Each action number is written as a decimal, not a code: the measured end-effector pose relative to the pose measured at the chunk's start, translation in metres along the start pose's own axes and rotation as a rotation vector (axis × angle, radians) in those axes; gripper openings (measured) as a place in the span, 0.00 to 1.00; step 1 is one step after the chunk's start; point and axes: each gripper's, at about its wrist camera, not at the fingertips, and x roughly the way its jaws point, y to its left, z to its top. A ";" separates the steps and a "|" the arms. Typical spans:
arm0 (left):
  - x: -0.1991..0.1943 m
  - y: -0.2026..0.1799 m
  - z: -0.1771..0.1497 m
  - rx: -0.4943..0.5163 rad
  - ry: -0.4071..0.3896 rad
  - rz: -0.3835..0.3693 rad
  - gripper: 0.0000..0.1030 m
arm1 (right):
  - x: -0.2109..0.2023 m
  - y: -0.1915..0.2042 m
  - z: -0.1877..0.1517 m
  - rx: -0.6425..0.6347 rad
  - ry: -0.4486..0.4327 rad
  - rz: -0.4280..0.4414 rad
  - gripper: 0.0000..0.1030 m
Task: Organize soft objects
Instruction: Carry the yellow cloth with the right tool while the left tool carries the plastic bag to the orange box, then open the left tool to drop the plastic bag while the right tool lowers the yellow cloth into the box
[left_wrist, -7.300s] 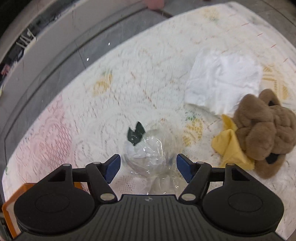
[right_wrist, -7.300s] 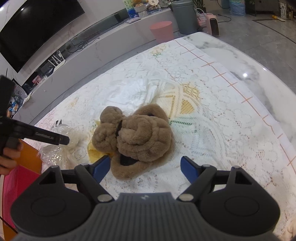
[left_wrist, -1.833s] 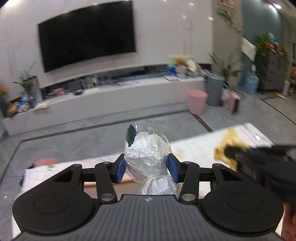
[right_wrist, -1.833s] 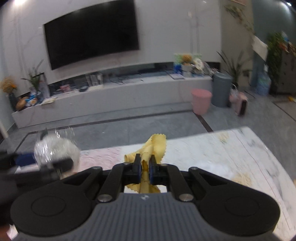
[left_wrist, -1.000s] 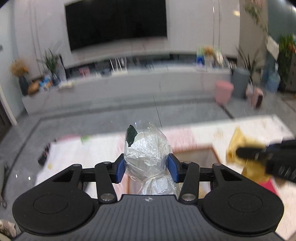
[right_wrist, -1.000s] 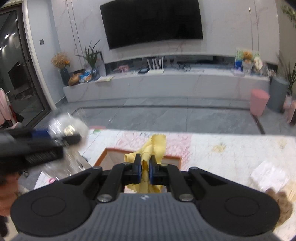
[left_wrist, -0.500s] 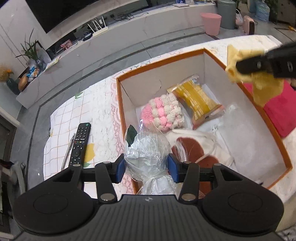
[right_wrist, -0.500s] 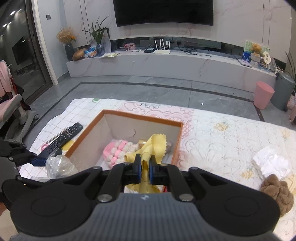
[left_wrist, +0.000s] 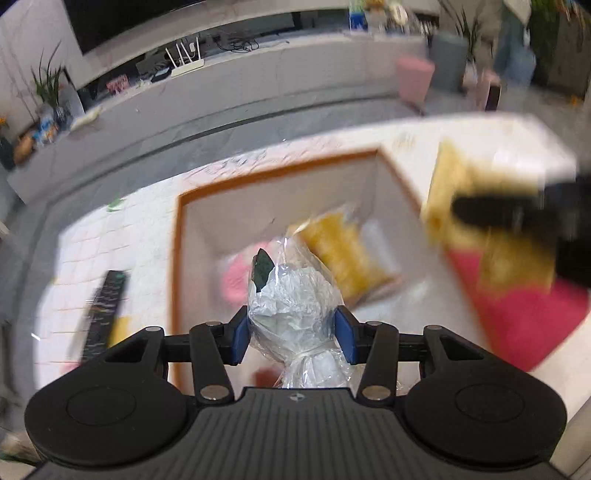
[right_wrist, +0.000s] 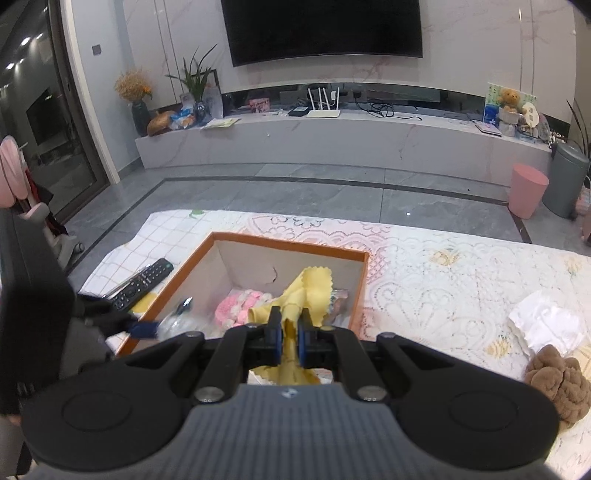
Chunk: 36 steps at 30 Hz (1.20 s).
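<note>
Left wrist view: your left gripper (left_wrist: 293, 334) pinches the clear plastic-wrapped bundle (left_wrist: 293, 317) above the orange-rimmed box (left_wrist: 176, 236); your right gripper (right_wrist: 290, 341) clamps the yellow scalloped cloth (right_wrist: 308, 288).

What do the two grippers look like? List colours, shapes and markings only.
Both match. The left gripper and the right gripper have matte black bodies with a ribbed grey centre panel bearing a small white logo. A round black disc sits on each side. Angular black linkage arms carry silver pivot pins. The jaws end in blue pads. No cables or sleeves show.
</note>
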 end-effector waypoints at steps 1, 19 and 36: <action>0.005 -0.003 0.005 -0.024 0.007 -0.037 0.52 | -0.001 -0.003 0.000 0.007 -0.005 0.001 0.05; 0.055 -0.029 -0.024 0.111 0.133 -0.116 0.88 | -0.010 -0.059 -0.002 0.141 -0.044 -0.017 0.05; 0.001 0.003 -0.029 -0.150 -0.151 0.213 0.91 | 0.027 -0.030 0.032 0.176 0.005 0.058 0.05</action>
